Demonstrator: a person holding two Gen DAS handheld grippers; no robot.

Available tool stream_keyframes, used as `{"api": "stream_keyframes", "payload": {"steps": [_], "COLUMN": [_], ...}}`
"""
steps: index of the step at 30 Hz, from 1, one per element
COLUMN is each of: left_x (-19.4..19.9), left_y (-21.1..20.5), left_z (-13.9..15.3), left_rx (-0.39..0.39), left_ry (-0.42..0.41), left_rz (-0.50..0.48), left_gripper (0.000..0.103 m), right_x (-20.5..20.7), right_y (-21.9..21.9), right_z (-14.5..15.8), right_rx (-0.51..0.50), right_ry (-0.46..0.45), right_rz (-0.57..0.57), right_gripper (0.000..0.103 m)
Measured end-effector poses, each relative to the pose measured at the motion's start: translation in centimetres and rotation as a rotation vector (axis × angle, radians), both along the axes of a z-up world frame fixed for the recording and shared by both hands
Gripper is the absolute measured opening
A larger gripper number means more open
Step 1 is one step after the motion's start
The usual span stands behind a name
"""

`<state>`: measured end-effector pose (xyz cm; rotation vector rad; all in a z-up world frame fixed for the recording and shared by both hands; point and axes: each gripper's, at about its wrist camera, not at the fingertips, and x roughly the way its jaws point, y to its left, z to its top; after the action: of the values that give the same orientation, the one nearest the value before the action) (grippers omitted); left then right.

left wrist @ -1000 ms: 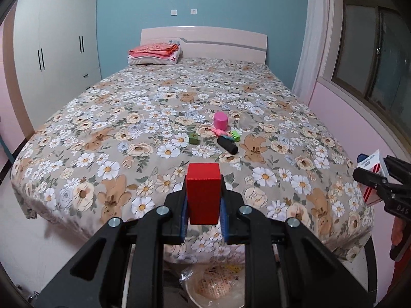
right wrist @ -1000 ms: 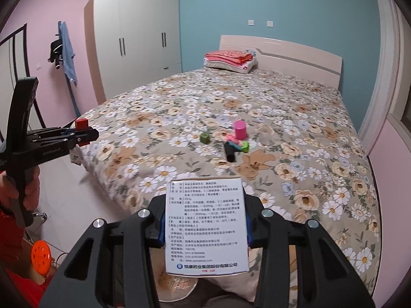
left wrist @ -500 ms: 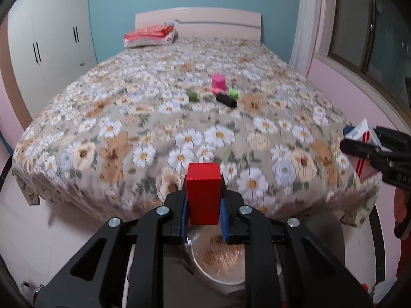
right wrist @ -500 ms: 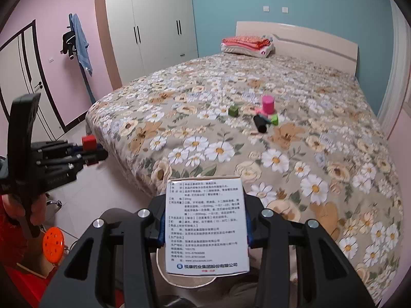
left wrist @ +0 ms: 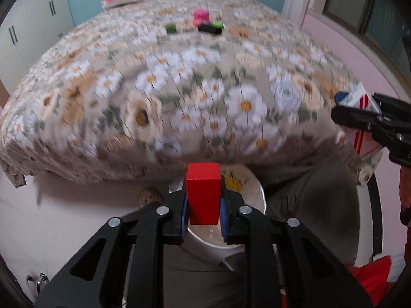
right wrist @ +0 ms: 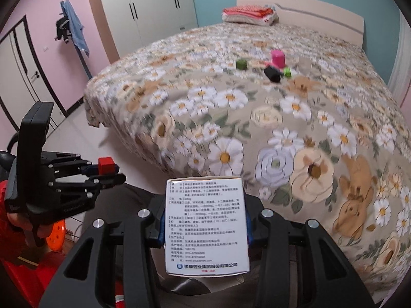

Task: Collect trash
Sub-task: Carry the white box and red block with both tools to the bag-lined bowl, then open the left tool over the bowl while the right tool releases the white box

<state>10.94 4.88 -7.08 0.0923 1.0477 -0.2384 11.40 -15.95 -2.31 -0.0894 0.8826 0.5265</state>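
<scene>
My left gripper (left wrist: 203, 214) is shut on a red block (left wrist: 203, 192) and holds it over a round white bin (left wrist: 253, 195) that stands on the floor at the foot of the bed. My right gripper (right wrist: 204, 222) is shut on a white medicine box (right wrist: 206, 224) with printed text. That box and gripper also show at the right edge of the left wrist view (left wrist: 359, 97). The left gripper with the red block (right wrist: 105, 165) shows at the left of the right wrist view. On the bed lie a pink cylinder (right wrist: 278, 57), a black marker (right wrist: 272, 74) and a green block (right wrist: 241, 64).
The floral bed (right wrist: 282, 128) fills the middle of both views. Folded red cloth (right wrist: 249, 12) lies by the headboard. A white wardrobe (right wrist: 143, 7) stands at the back left. A pink wall (left wrist: 346, 59) and a window are on the right. An orange round object (right wrist: 57, 233) lies on the floor.
Both grippers have moved down and back toward the foot of the bed, each keeping its object. The white bin now shows more fully below the red block.
</scene>
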Motion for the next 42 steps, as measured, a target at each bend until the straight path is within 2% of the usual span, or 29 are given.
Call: {"api": "stream_keyframes", "payload": {"steps": [3, 10, 24, 30, 42], "left_x": [0.2, 0.8, 3.2, 4.4, 6.4], "left_y": [-0.5, -1.4, -1.0, -1.2, -1.3], "left_z": [-2.2, -7.7, -17.8, -20.9, -25.9], "left_rx": [0.001, 0.003, -0.015, -0.057, -0.153], "left_ry": [0.045, 0.164, 0.380, 0.447, 0.552], "left_rz": [-0.010, -0.020, 0.030, 0.049, 0.097], "left_gripper": [0.020, 0.020, 0.020, 0.020, 0.020], "right_x": [0.2, -0.3, -0.1, 0.4, 2.8], "right_y": [0.3, 1.9, 5.4, 6.3, 7.3], "right_z": [-2.0, -7.8, -18.6, -22.9, -28.2], "right_rx": [-0.008, -0.110, -0.237, -0.274, -0.270], "right_ry": [0.039, 0.083, 0.265, 0.349, 0.475], "right_rz": [0.003, 0.011, 0.108, 0.118, 0.060], "right_gripper": [0.045, 0.045, 0.045, 0.045, 0.045]}}
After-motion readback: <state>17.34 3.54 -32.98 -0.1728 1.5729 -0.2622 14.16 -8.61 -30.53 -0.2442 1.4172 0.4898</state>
